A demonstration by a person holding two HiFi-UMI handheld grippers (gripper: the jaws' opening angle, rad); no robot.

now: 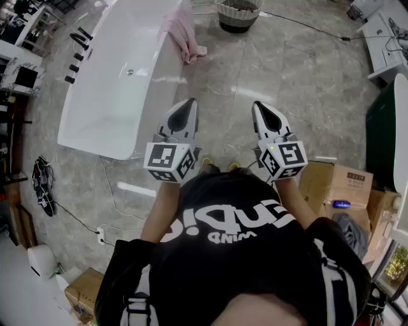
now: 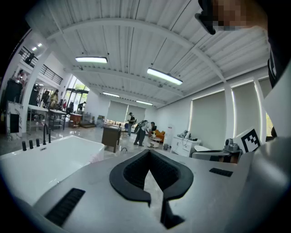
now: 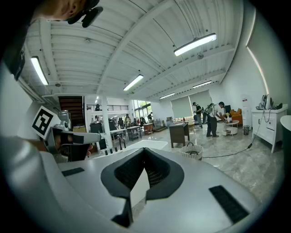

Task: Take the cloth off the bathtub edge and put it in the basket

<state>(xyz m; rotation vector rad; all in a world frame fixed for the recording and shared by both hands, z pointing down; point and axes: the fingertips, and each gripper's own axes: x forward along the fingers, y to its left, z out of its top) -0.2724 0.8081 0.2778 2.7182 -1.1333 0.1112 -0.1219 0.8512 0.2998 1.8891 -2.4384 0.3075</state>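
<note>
A pink cloth (image 1: 182, 35) hangs over the right edge of the white bathtub (image 1: 108, 83), far ahead at the upper left. A round woven basket (image 1: 237, 14) stands on the floor at the top edge, to the right of the cloth. My left gripper (image 1: 188, 107) and right gripper (image 1: 262, 109) are held side by side close to my body, pointing forward, well short of the tub's near end. Both are shut with nothing in them. The left gripper view shows its jaws (image 2: 149, 157) together and the tub (image 2: 41, 159) at left. In the right gripper view the basket (image 3: 191, 151) sits beyond the jaws (image 3: 144, 154).
Cardboard boxes (image 1: 338, 181) are stacked at my right. Black tap fittings (image 1: 76, 54) line the tub's far side. A cable and power strip (image 1: 101, 235) lie on the marble floor at left, and another cable (image 1: 306, 25) runs from the basket. People stand far off (image 2: 138, 132).
</note>
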